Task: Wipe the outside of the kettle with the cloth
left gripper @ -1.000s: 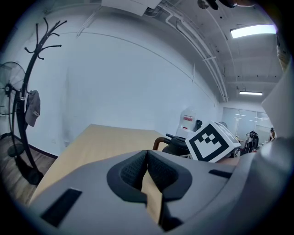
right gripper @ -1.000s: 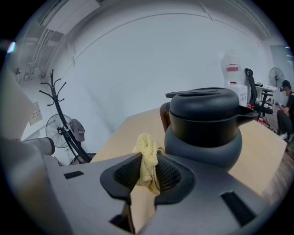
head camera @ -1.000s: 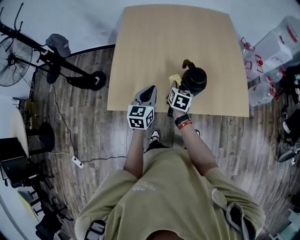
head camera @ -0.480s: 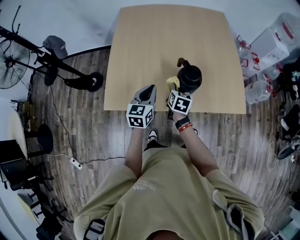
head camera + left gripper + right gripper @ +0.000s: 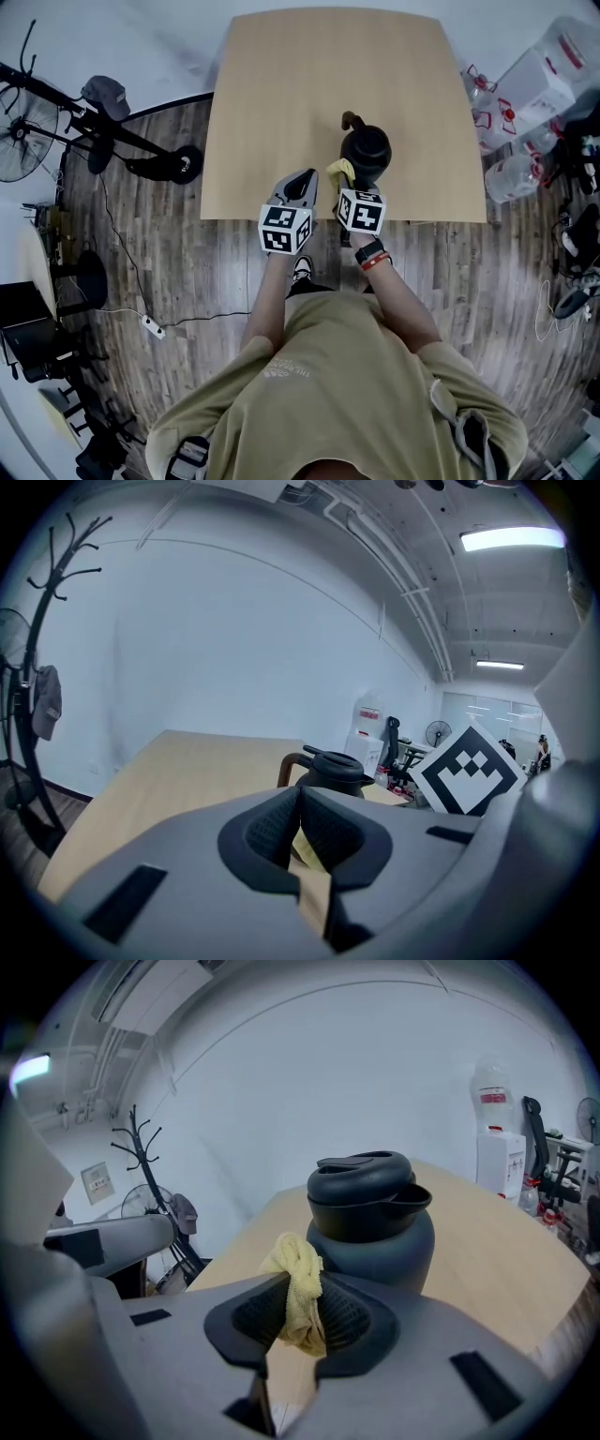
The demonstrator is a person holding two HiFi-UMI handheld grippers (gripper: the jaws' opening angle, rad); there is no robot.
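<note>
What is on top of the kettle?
A closed dark lid sits on the kettle, so its inside is hidden. The yellow cloth is beside it, not on top.

A black round kettle (image 5: 366,150) with a brown handle stands near the front edge of a pale wooden table (image 5: 281,84). The right gripper (image 5: 343,184) carries a yellow cloth (image 5: 339,171) at its tip, just beside the kettle's near side. The left gripper (image 5: 302,178) hovers alongside over the table edge, apart from the kettle.
</note>
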